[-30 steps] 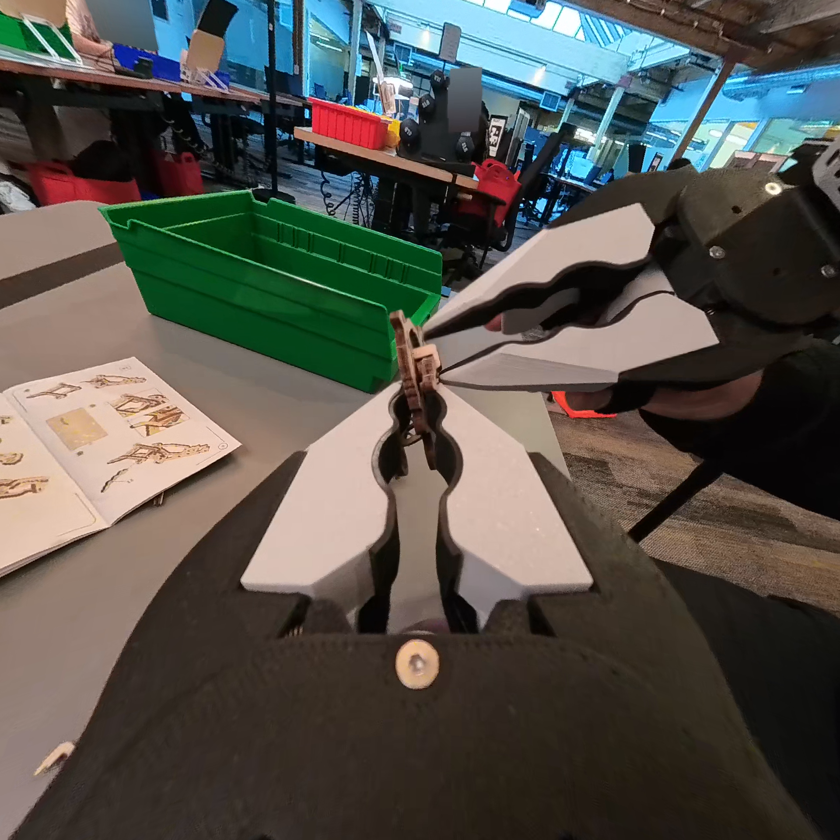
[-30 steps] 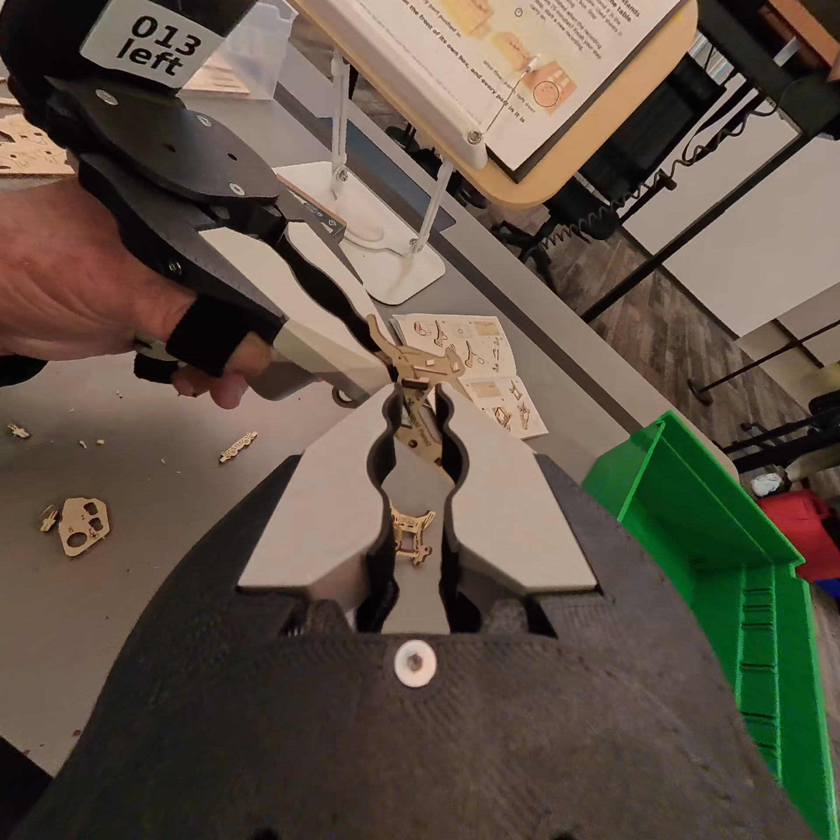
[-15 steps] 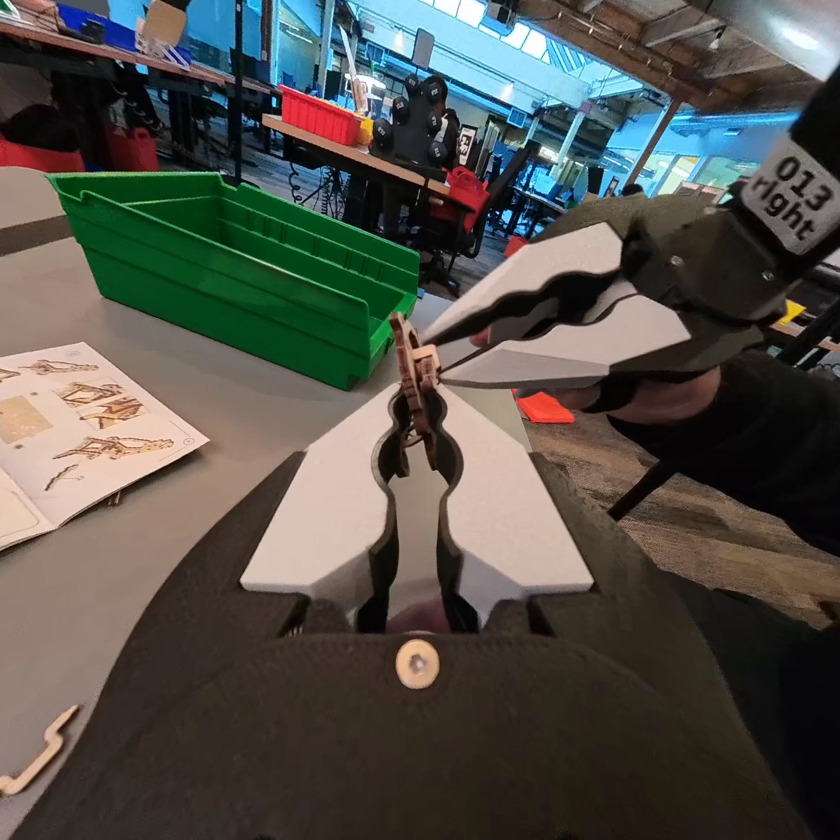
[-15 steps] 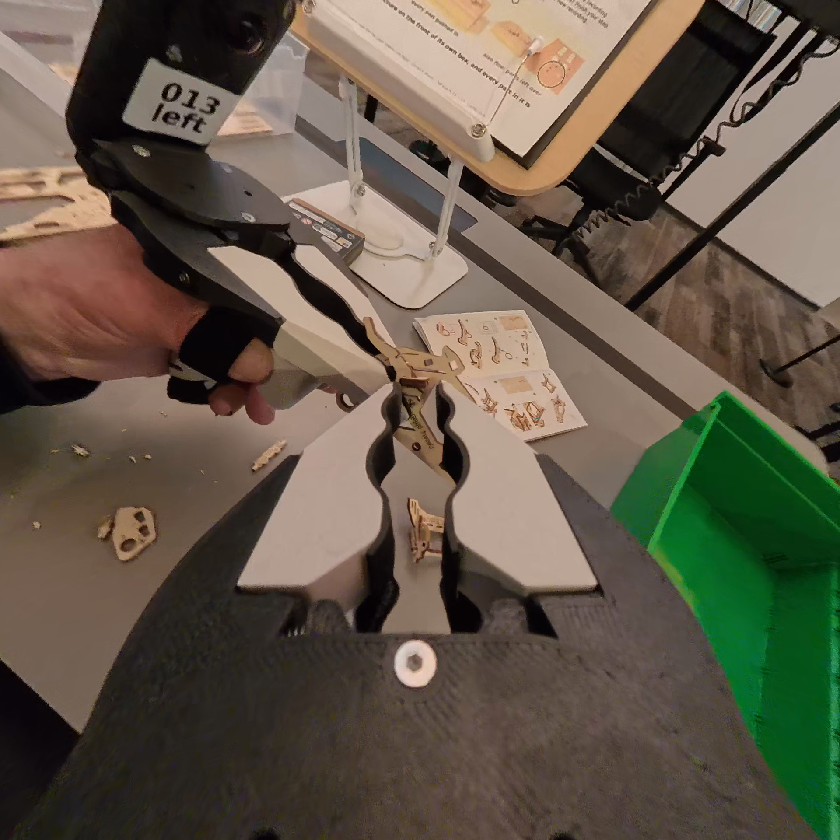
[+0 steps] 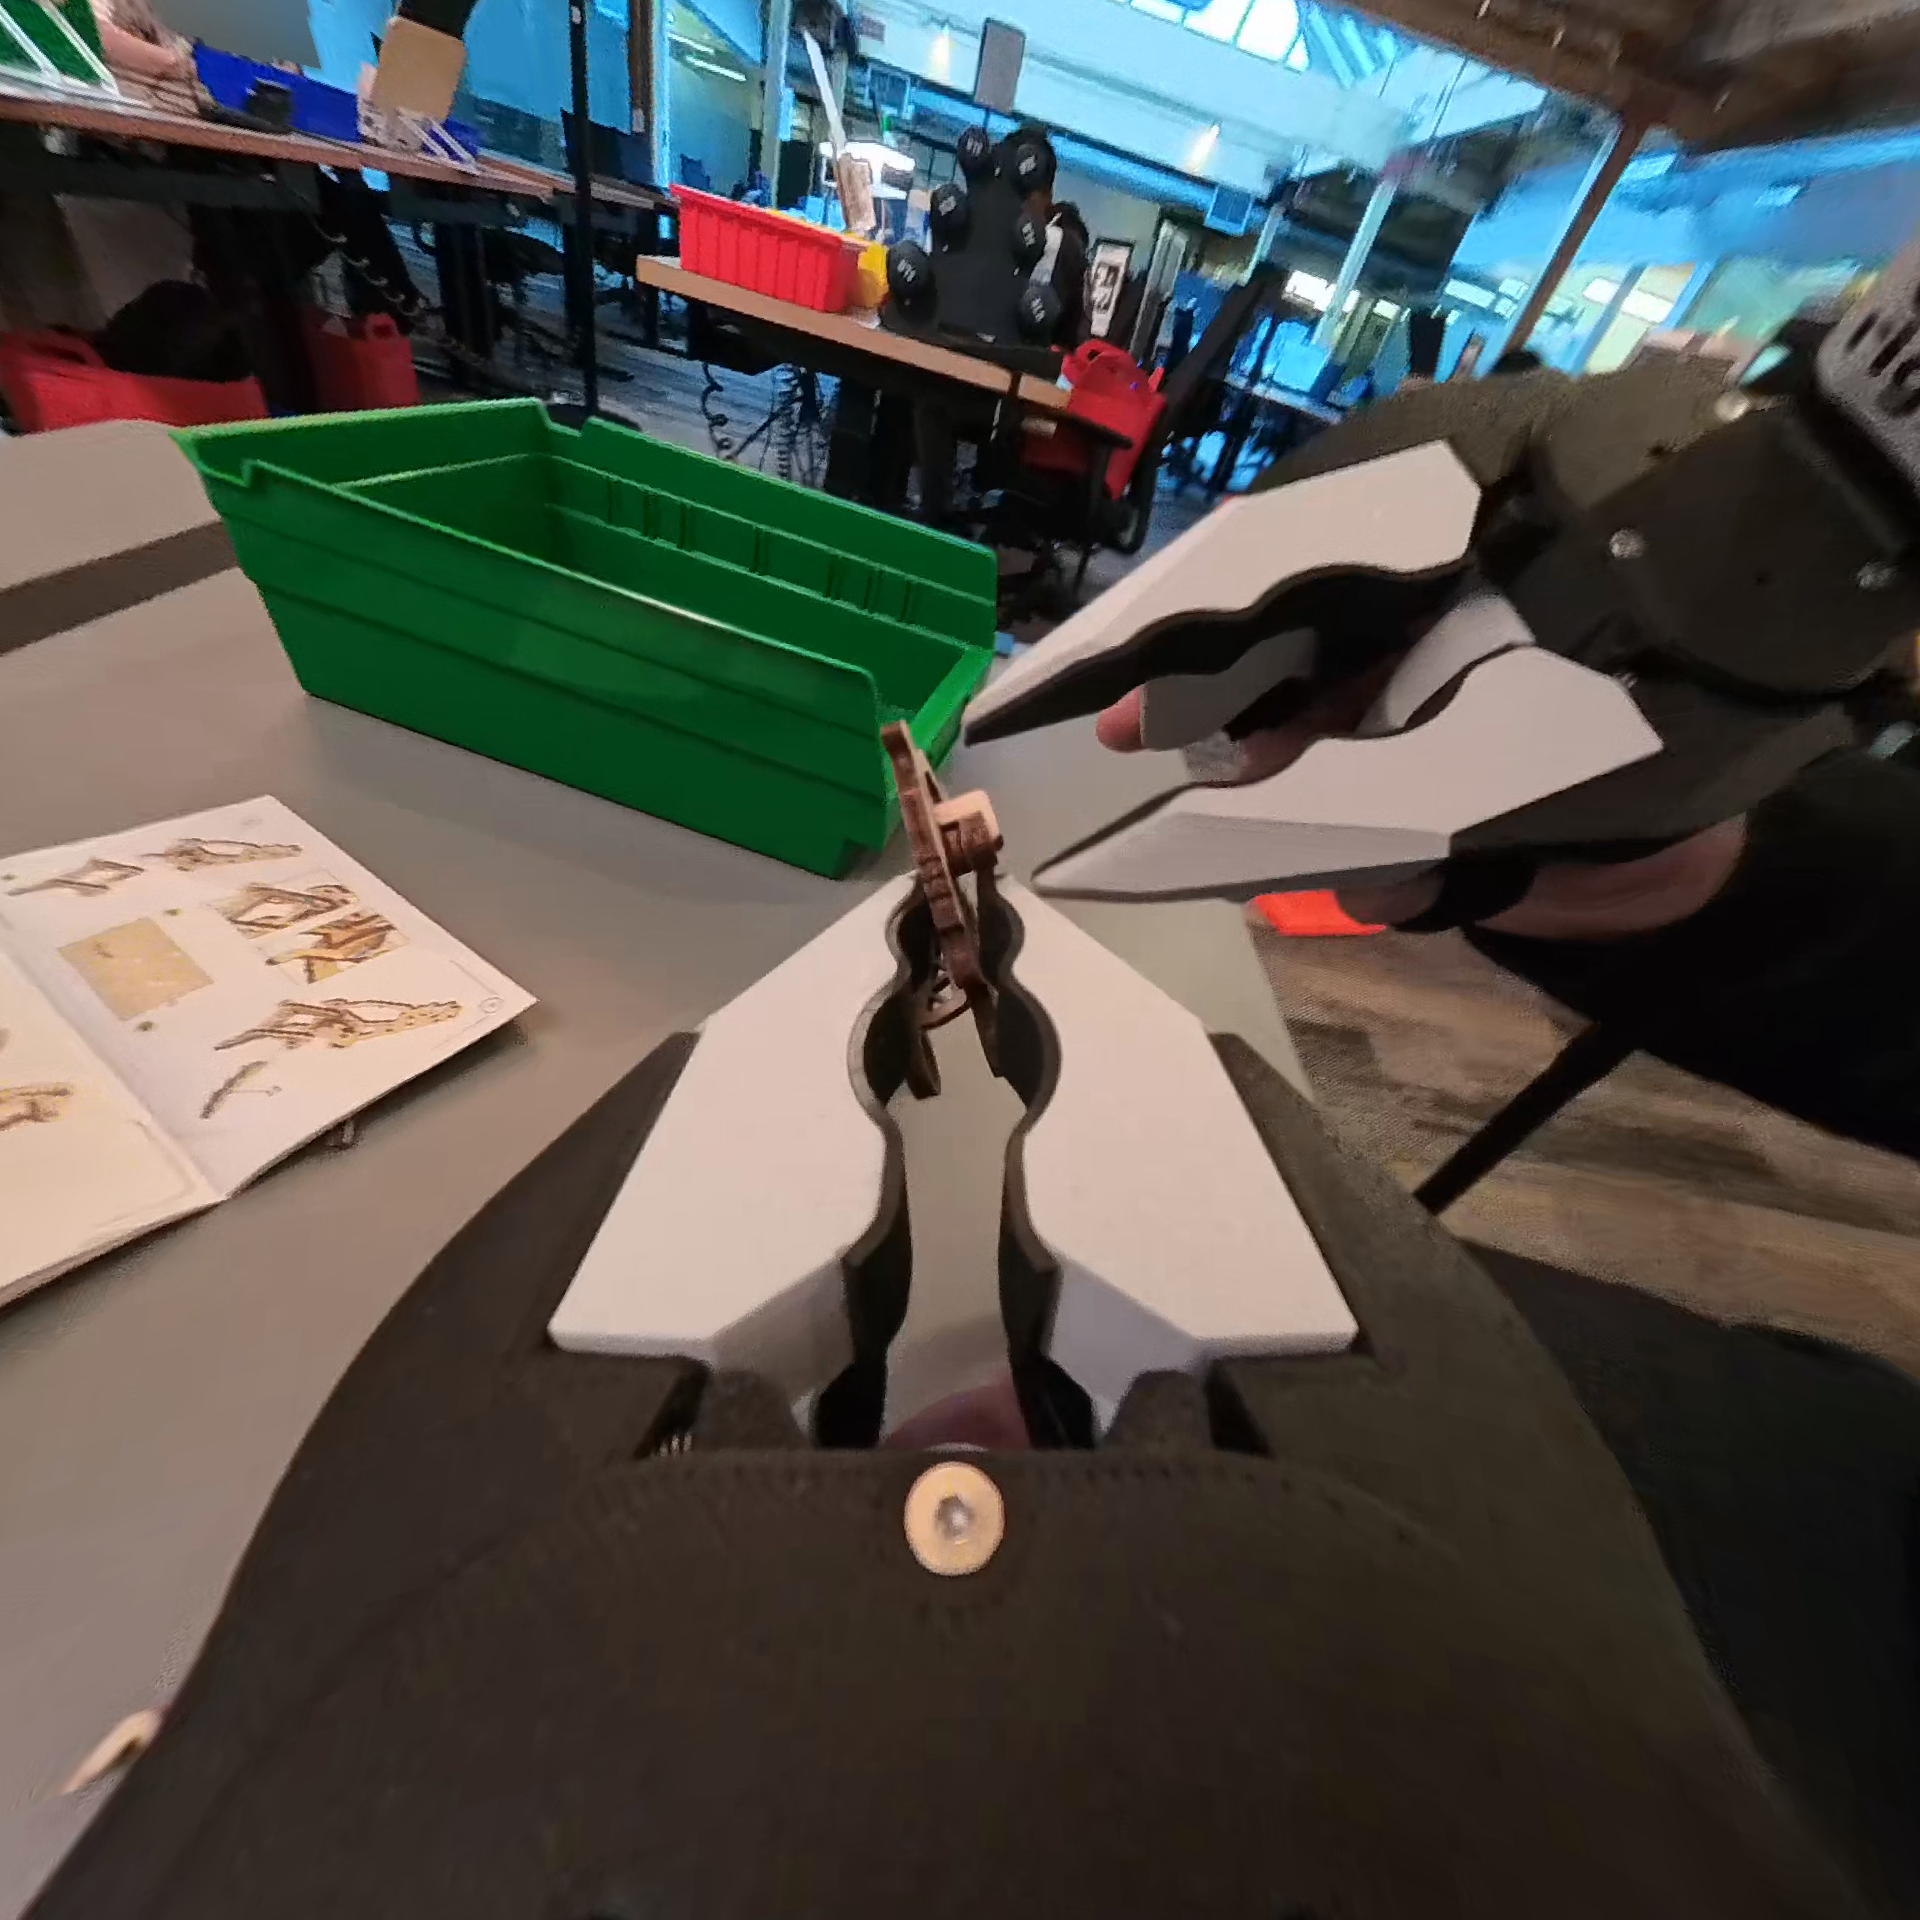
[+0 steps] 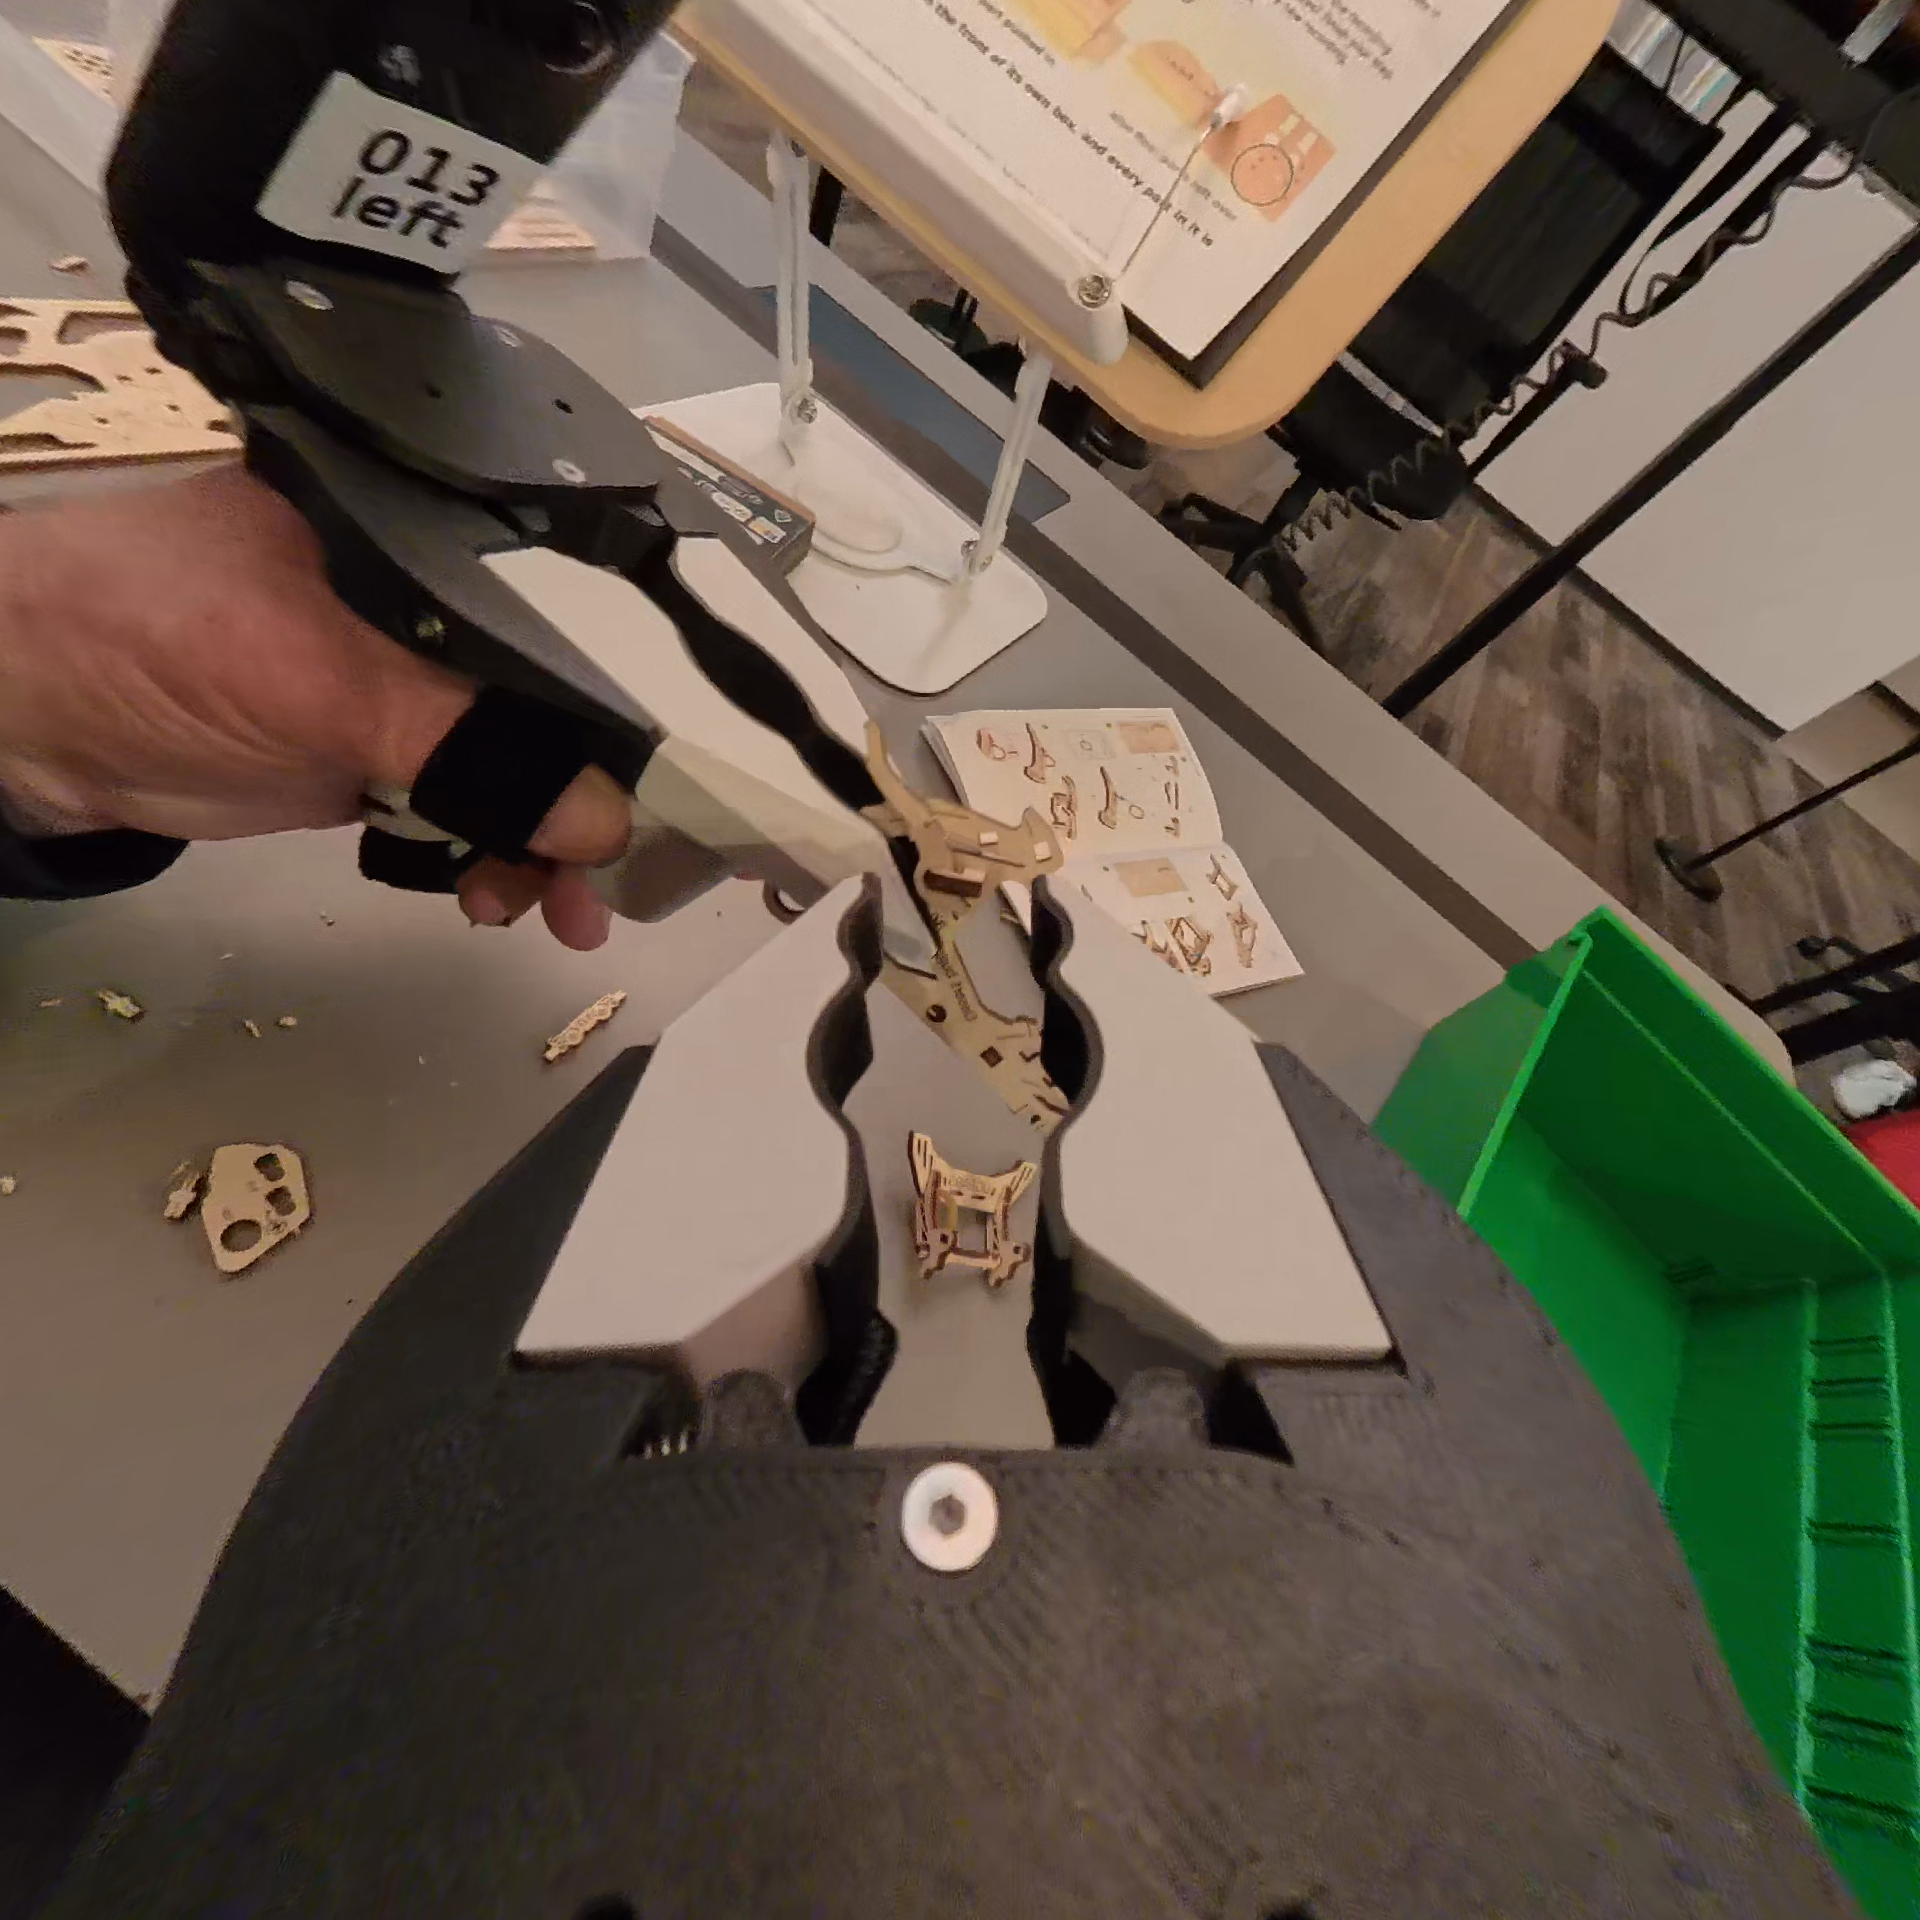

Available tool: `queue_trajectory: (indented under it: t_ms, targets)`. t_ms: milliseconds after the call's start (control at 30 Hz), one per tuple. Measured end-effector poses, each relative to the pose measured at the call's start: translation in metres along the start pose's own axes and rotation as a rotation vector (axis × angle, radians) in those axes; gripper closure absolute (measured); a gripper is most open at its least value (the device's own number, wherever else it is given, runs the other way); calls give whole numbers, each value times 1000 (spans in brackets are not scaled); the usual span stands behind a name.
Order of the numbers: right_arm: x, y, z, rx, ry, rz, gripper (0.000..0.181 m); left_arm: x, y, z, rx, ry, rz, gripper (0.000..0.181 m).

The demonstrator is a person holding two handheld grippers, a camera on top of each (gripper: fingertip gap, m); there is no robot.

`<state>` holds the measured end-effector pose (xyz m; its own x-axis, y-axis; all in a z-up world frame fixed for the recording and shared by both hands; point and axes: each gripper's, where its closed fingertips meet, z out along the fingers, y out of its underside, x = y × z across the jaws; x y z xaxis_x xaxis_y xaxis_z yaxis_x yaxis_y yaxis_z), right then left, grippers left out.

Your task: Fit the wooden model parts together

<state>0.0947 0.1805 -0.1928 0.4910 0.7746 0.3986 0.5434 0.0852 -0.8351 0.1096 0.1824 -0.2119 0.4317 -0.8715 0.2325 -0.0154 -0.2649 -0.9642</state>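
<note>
My left gripper (image 5: pixel 954 902) is shut on a small wooden model assembly (image 5: pixel 940 831), held edge-up above the grey table (image 5: pixel 675 935). In the right wrist view the assembly (image 6: pixel 961 847) is a flat, light wood, claw-shaped piece with cross parts slotted in, sticking out of the left gripper (image 6: pixel 878 821). My right gripper (image 6: pixel 951 899) is open; its fingers stand on either side of the assembly's lower end without pinching it. In the left wrist view the right gripper (image 5: pixel 1003 810) sits just right of the assembly, jaws apart.
A second small wooden sub-assembly (image 6: pixel 966 1210) stands on the table below my right gripper. Loose wooden parts (image 6: pixel 255 1205) and scraps lie to the left. An open instruction booklet (image 5: pixel 208 997) lies on the table. A green bin (image 5: pixel 582 623) and a white document stand (image 6: pixel 914 582) are behind.
My right gripper has opened and let go of the wooden assembly, and has drawn slightly away. My left gripper still holds the assembly in the same grip.
</note>
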Motion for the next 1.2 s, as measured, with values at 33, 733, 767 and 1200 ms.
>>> queue_trajectory:
  t_ms: [33,733,767,1200]
  targets:
    - [-1,0,1,1,1,3,158,-1,1,1,-13,-26,40,177]
    - [7,-11,-12,256,-58,230,172,8,-26,-10,55,-280,513,164]
    - [9,-12,-14,287,-71,265,172,6,-28,-12,64,-282,483,169]
    - [25,-16,-45,394,-335,660,155,25,-35,-13,34,-475,1032,181]
